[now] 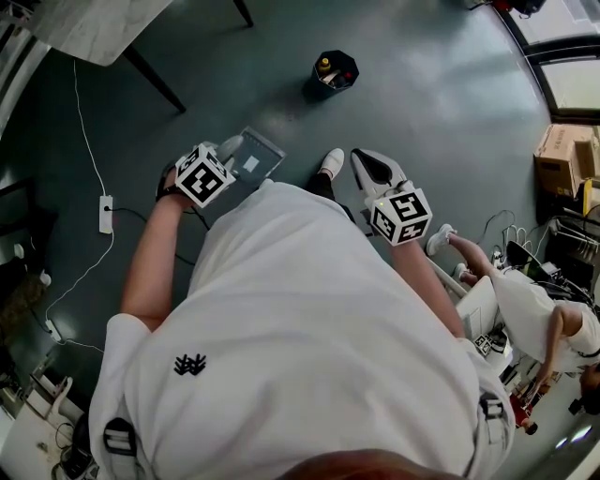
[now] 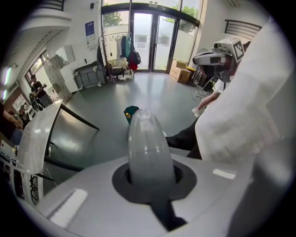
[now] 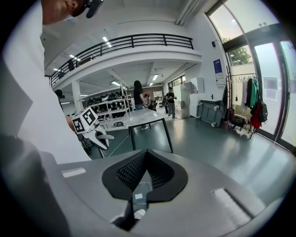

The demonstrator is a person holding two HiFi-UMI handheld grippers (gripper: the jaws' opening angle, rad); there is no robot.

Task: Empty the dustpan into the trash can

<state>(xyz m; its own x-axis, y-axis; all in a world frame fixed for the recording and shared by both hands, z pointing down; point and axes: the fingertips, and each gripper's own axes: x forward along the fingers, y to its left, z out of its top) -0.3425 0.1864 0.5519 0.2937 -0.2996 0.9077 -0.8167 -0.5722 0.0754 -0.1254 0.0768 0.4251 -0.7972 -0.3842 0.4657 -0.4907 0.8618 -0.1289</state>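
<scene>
The grey dustpan (image 1: 253,156) hangs low over the floor in front of me, with a small white scrap lying in it. My left gripper (image 1: 225,155) is shut on its pale translucent handle (image 2: 147,148), which fills the middle of the left gripper view. The black trash can (image 1: 335,72) stands on the floor further ahead and a little to the right, with some rubbish inside; it shows small beyond the handle as the trash can (image 2: 131,112). My right gripper (image 1: 367,161) is held level beside my body, shut and holding nothing, its black mesh pads (image 3: 134,171) pressed together.
A table (image 1: 103,28) on black legs stands at the far left. A white power strip (image 1: 106,214) and its cable lie on the floor to the left. Cardboard boxes (image 1: 562,155) and another person (image 1: 534,319) are at the right. My shoe (image 1: 330,162) is beside the dustpan.
</scene>
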